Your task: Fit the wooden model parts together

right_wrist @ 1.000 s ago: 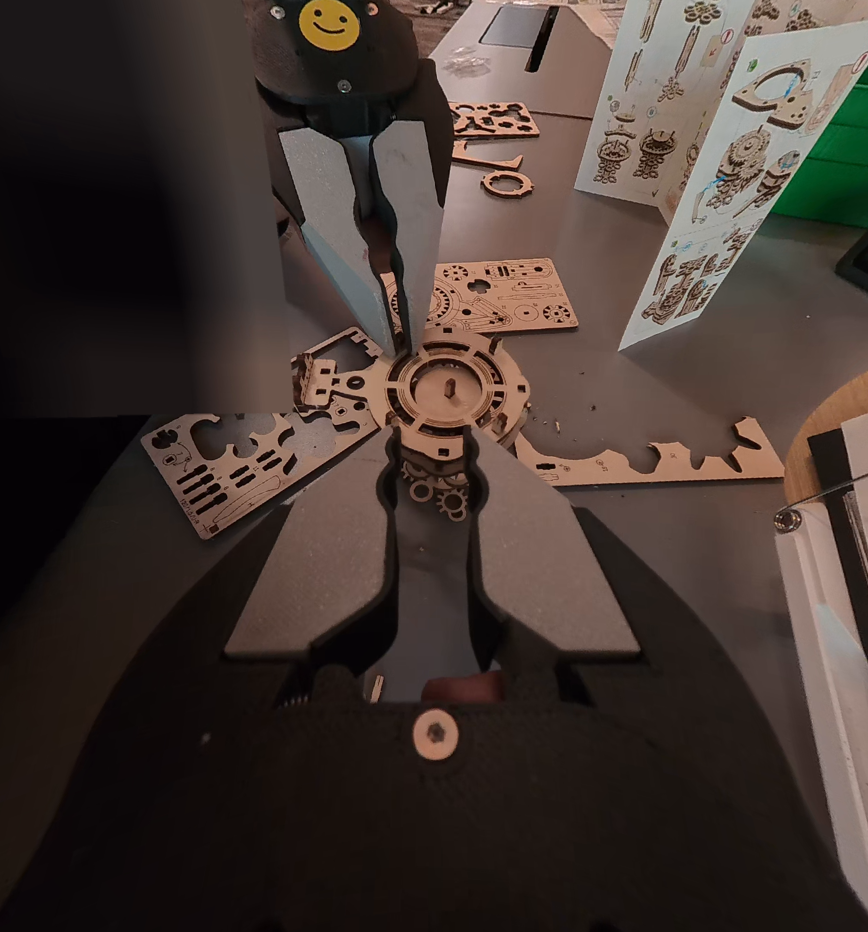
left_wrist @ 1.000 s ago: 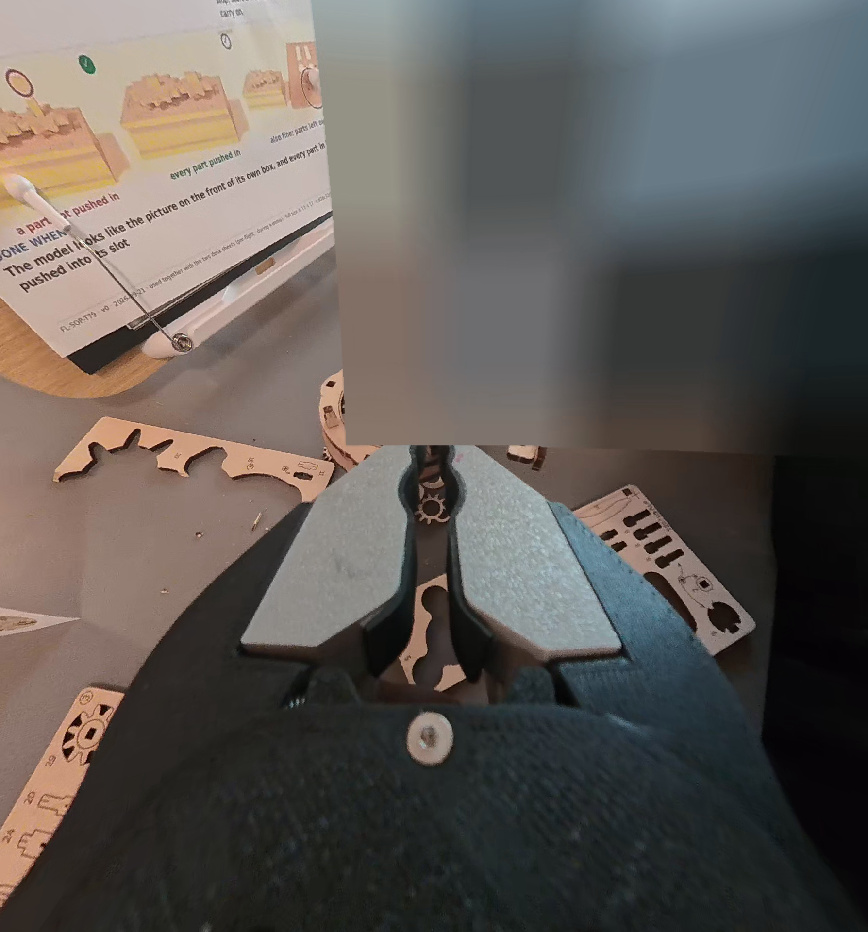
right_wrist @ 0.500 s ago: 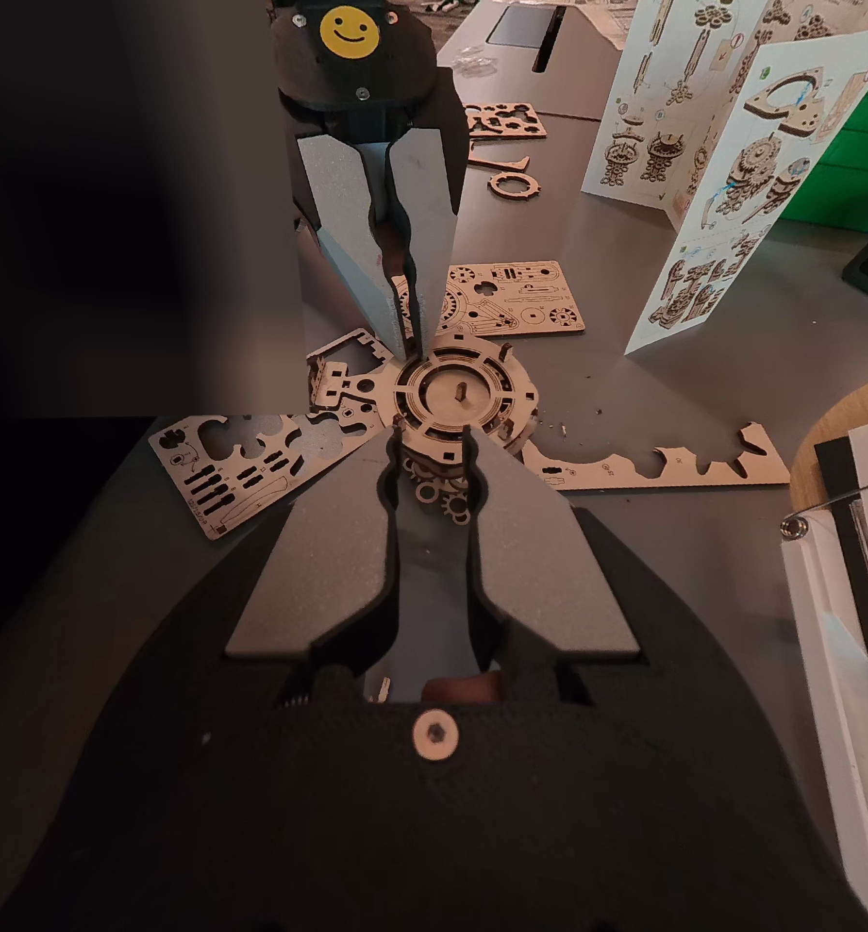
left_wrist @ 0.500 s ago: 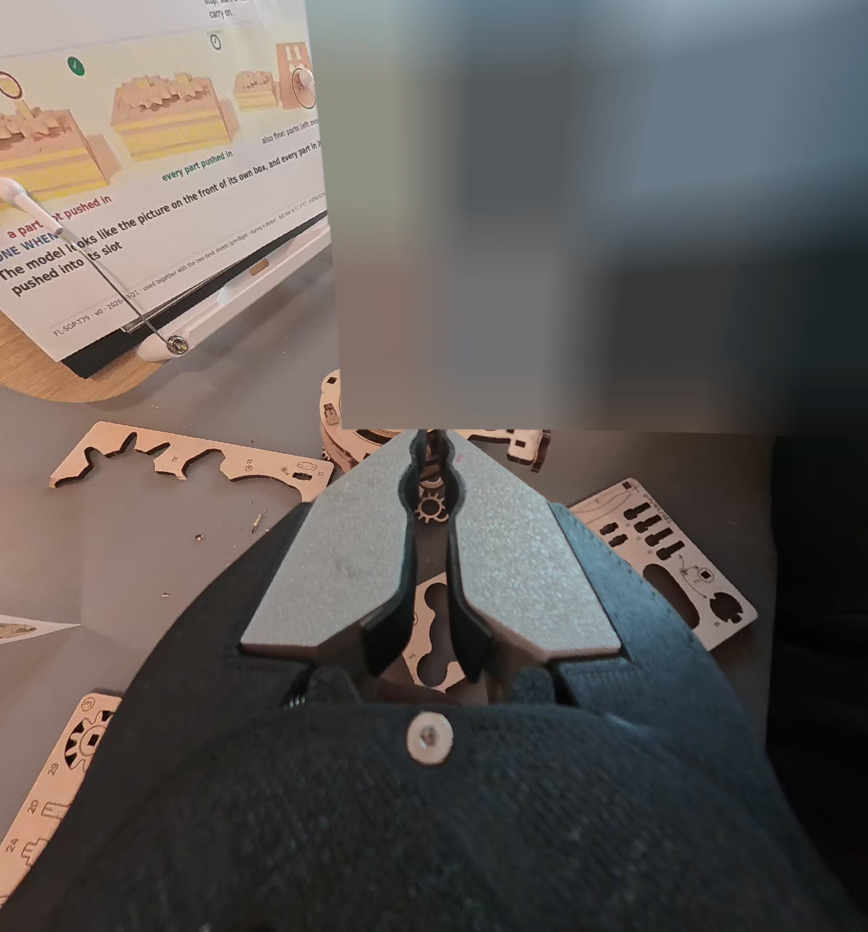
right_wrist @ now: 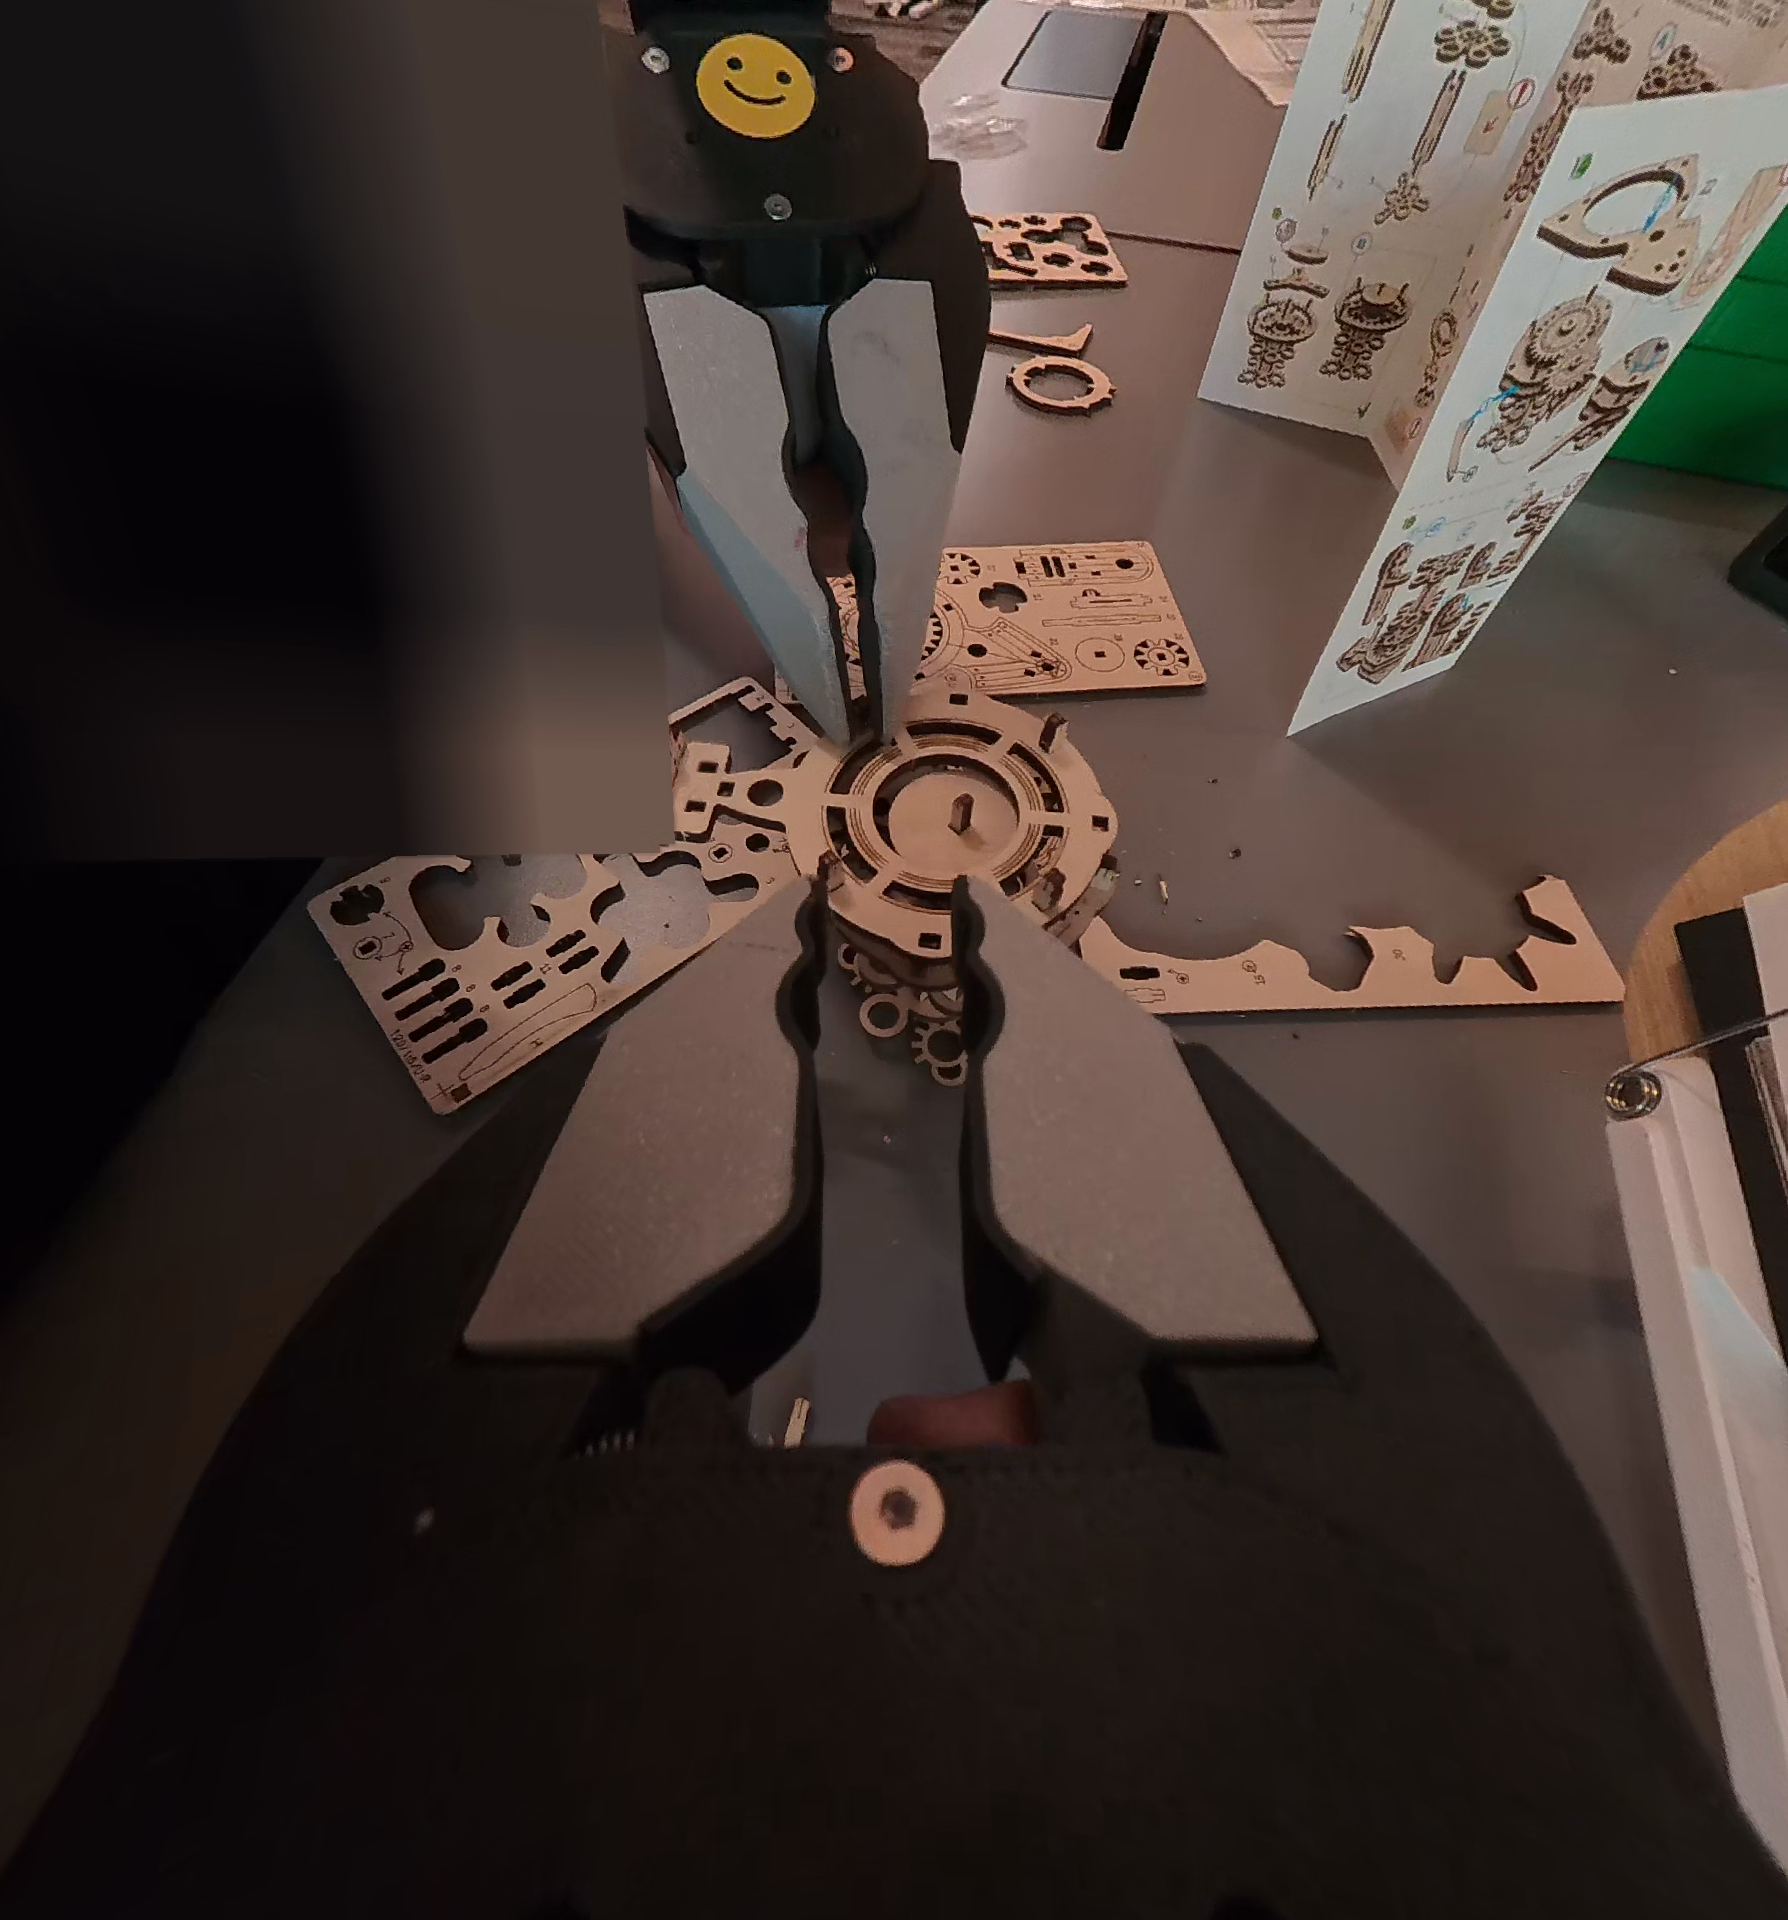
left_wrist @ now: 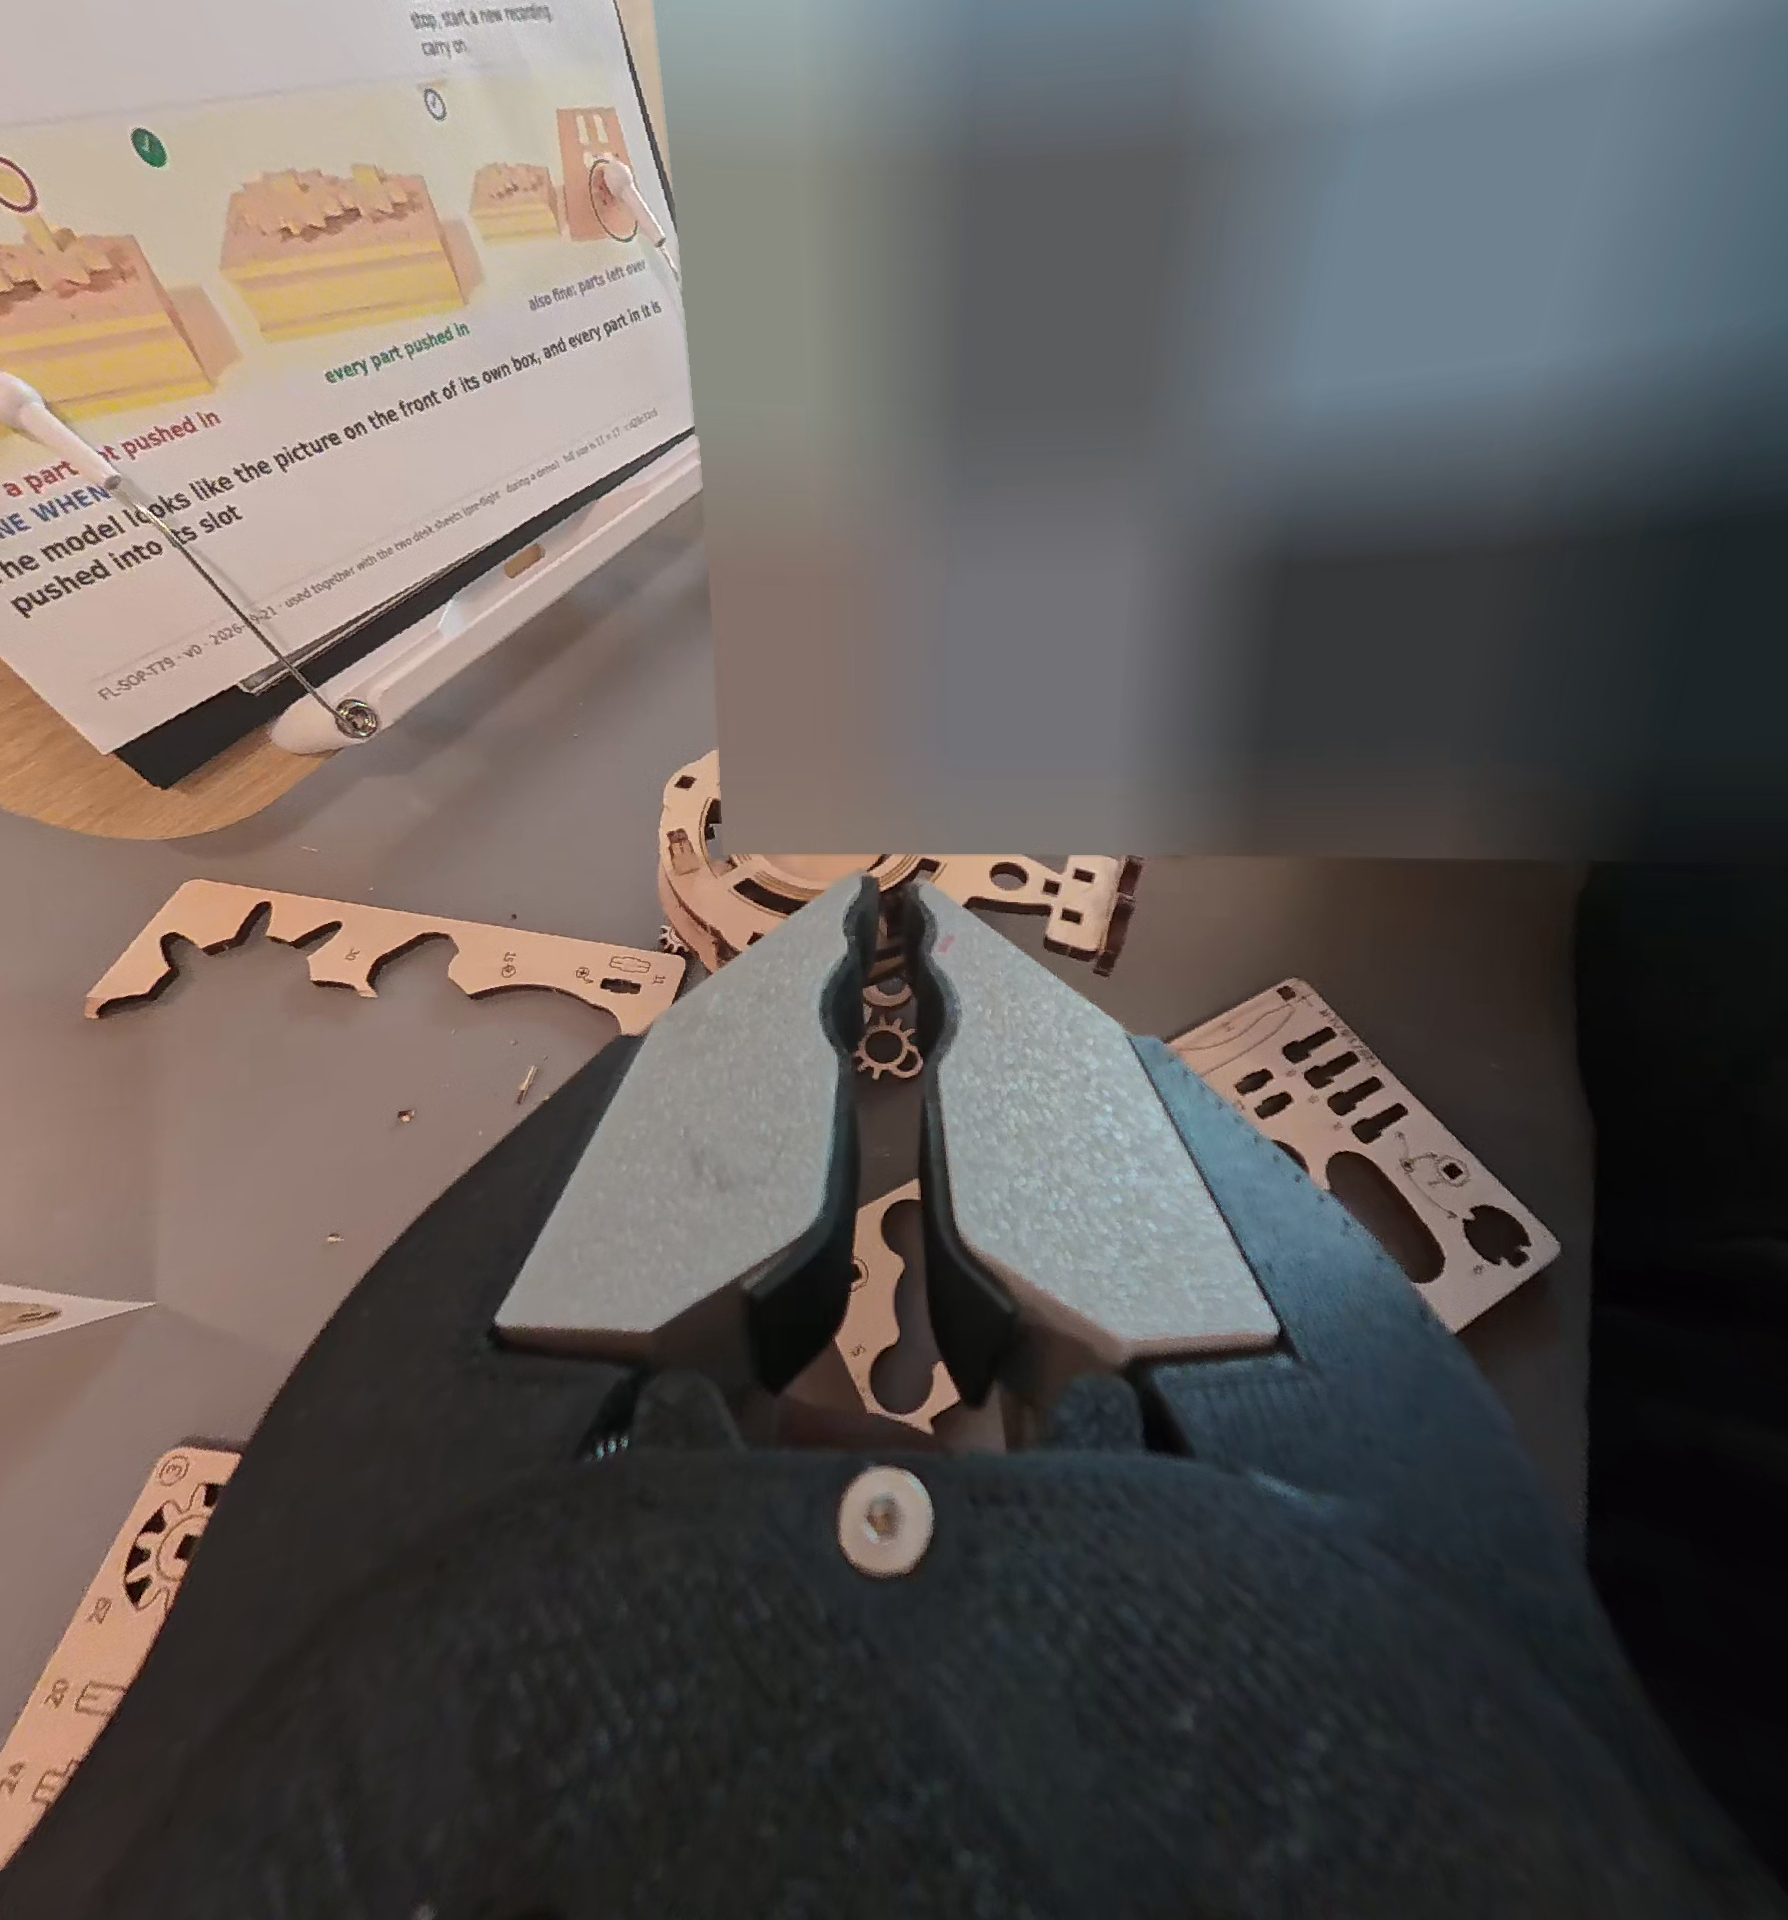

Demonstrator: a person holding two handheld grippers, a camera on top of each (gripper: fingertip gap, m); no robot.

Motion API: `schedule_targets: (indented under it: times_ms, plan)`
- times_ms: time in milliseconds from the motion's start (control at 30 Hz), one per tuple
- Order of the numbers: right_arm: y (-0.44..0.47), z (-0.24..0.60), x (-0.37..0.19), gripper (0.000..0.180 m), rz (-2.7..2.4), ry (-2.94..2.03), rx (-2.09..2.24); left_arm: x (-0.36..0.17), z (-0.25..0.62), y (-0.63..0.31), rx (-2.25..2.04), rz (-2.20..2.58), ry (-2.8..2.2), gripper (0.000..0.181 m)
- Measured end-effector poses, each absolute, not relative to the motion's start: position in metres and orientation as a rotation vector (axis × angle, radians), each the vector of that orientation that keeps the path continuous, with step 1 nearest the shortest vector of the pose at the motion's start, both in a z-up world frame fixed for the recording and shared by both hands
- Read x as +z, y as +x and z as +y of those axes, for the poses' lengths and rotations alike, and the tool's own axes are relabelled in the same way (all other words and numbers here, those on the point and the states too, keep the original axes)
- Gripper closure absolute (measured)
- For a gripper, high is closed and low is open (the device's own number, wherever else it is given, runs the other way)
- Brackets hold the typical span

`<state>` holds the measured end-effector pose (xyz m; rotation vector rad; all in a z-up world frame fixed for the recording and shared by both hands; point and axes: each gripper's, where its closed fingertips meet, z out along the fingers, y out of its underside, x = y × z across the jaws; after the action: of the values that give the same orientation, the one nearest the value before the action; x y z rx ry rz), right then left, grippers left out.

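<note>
Layered round plywood model (right_wrist: 957, 831), left fingers (right_wrist: 911, 582) pinched together on its rim, right fingers (right_wrist: 682, 1122) apart.

Printed txt on instr. sheet (left_wrist: 350, 436); nos. on wooden fret (left_wrist: 90, 1662); smiley sticker (right_wrist: 755, 85) on left tool (right_wrist: 864, 727).

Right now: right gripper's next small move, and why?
Probably close the right gripper on the model at its near rim to steady it: its jaws stand open astride that rim, and the left gripper, tips pinched together, is at the far rim.
</note>
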<state>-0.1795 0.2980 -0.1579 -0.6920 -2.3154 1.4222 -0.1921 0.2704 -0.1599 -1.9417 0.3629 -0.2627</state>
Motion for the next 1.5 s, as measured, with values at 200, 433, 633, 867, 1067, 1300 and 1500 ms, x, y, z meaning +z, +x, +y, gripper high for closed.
schedule_targets:
  times_ms: [200,433,633,867,1067,1300,1500]
  plan:
    - [-0.180,0.298,-0.158,0.160,-2.315,-0.696,1.422,-0.161,0.271,-0.192,-0.279,0.389,-1.935,0.179]
    - [-0.183,0.297,-0.156,0.161,-2.306,-0.716,1.406,-0.160,0.271,-0.196,-0.337,0.380,-1.926,0.179]
    - [-0.194,0.300,-0.155,0.162,-2.281,-0.790,1.338,-0.159,0.272,-0.194,-0.386,0.389,-1.926,0.179]
    - [-0.197,0.301,-0.149,0.161,-2.258,-0.795,1.293,-0.158,0.272,-0.195,-0.404,0.398,-1.910,0.179]
    - [-0.217,0.319,-0.139,0.162,-2.196,-1.004,1.434,-0.159,0.272,-0.193,-0.421,0.420,-1.884,0.179]
    - [-0.223,0.313,-0.162,0.180,-2.345,-1.000,1.408,-0.158,0.270,-0.193,-0.422,0.436,-1.866,0.179]
    - [-0.226,0.323,-0.161,0.173,-2.335,-1.054,1.434,-0.158,0.272,-0.193,-0.444,0.439,-1.857,0.179]
